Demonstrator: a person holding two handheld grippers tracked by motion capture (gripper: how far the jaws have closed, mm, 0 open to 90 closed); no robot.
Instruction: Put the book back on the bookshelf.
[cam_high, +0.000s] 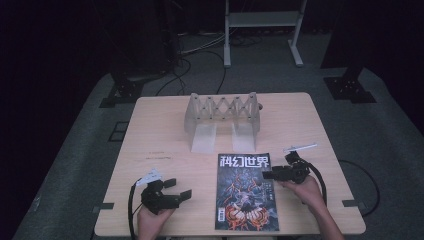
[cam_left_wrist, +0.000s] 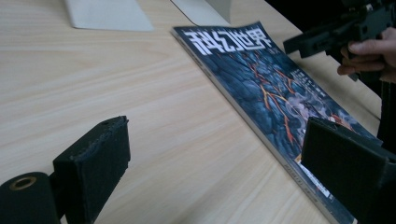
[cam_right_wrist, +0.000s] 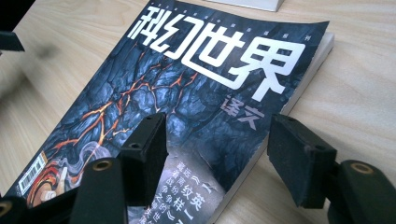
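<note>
A magazine (cam_high: 245, 195) with a dark cover, orange cracks and white characters lies flat near the table's front edge. My right gripper (cam_high: 268, 175) is at its right edge, held by a hand. In the right gripper view the gripper (cam_right_wrist: 222, 149) is open. One jaw hangs over the cover (cam_right_wrist: 187, 84), the other past the edge over bare wood. My left gripper (cam_high: 178, 188) sits left of the magazine, open, pointing toward it. In the left gripper view its jaws (cam_left_wrist: 219, 163) stand wide over the tabletop, and the magazine's spine edge (cam_left_wrist: 266, 88) runs by the right jaw.
A pale wooden accordion rack (cam_high: 222, 112) with two flat feet stands at the table's back middle. The light wooden table (cam_high: 165, 130) has bare room at left. A white metal frame (cam_high: 262, 20) and floor cables lie beyond. The right gripper (cam_left_wrist: 327, 32) shows far off in the left gripper view.
</note>
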